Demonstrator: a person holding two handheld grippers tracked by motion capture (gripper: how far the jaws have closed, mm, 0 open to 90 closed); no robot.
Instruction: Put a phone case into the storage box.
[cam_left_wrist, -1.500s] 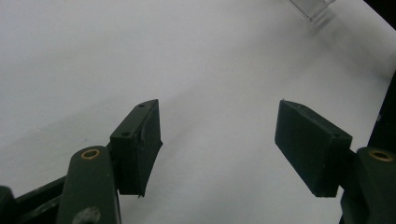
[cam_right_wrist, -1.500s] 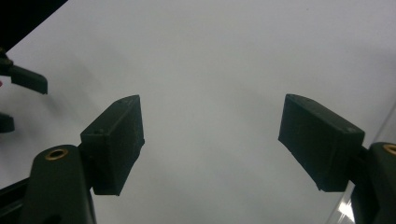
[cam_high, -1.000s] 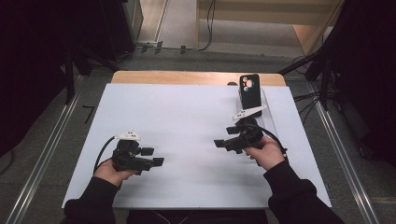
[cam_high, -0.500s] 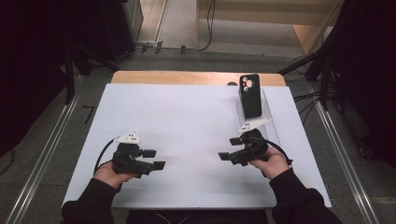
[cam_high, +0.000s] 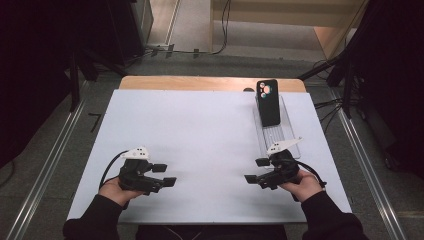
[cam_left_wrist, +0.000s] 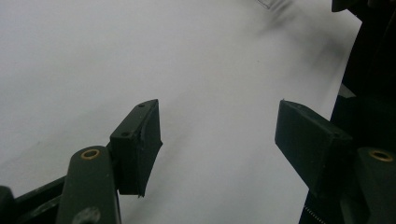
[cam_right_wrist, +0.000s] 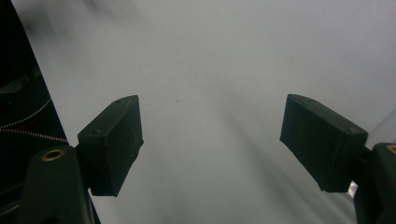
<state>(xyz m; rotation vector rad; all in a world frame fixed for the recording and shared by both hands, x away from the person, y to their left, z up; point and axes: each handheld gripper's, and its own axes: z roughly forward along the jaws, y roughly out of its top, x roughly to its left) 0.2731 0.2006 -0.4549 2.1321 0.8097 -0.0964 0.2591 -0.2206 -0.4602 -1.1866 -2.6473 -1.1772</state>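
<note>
White board (cam_high: 210, 135) covers most of a wooden table (cam_high: 200, 83) in a dim workroom, with dark equipment stands to either side and cables running across the grey floor beyond. At the near edge a person in dark sleeves holds a two-jaw gripper in each hand, both low over the board and well apart from one another. The left gripper (cam_high: 164, 175) sits at the near left, its jaws pointing toward the middle of the board and standing apart with nothing between them; the left gripper view shows bare white surface in the gap (cam_left_wrist: 217, 140). The right gripper (cam_high: 256, 170) sits at the near right, jaws aimed leftward toward the middle of the board, likewise spread and empty, with plain white board between the pads in the right gripper view (cam_right_wrist: 210, 144). Neither tool touches any object. Behind the right hand, toward the far right of the board, a black phone (cam_high: 268, 102) with a camera cluster at its top leans on a clear plastic stand (cam_high: 288, 132), tilted back toward the far edge. The stand's near end lies just beyond the right gripper's grey plate.
</note>
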